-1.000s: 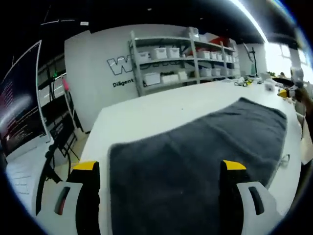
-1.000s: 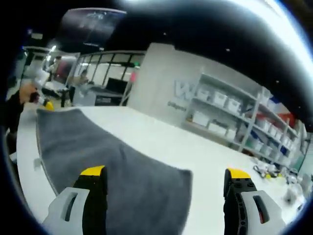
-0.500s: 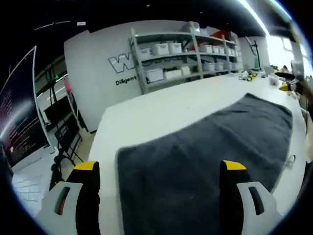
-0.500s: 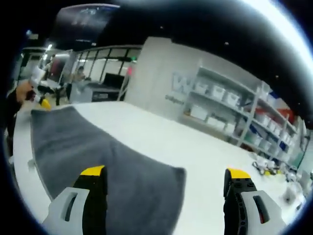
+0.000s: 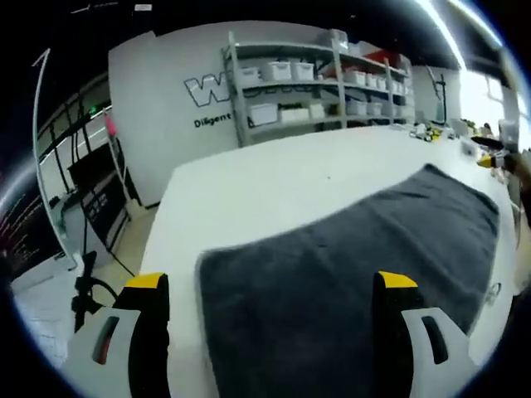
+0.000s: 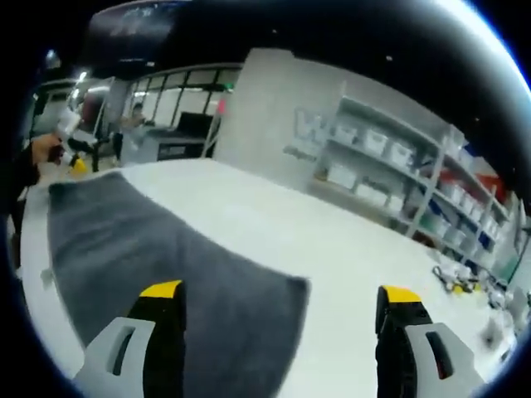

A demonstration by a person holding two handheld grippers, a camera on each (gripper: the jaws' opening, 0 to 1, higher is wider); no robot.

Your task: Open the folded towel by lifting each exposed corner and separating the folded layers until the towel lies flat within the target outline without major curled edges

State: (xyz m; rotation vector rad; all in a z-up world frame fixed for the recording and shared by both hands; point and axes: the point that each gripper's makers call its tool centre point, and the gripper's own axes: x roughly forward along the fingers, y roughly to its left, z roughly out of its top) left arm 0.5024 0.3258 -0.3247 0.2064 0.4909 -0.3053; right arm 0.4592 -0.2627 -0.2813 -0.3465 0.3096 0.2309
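So we've got the white table [image 5: 249, 191] stretching out ahead of both claws, and the grey towel [image 5: 348, 274] lying pretty flat on it. The left gripper [image 5: 270, 290] is spread wide with nothing in it, one towel end right under and between its jaws. The right gripper [image 6: 278, 298] is spread too, the other end's corner just ahead of its left jaw. Best bet: we check edges for curls, then tug corners outward gently.

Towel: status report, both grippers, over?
Left gripper open, above the near end of the towel. Right gripper open, above the towel's opposite end. Towel spread on white table, nothing gripped. Nothing in the way.
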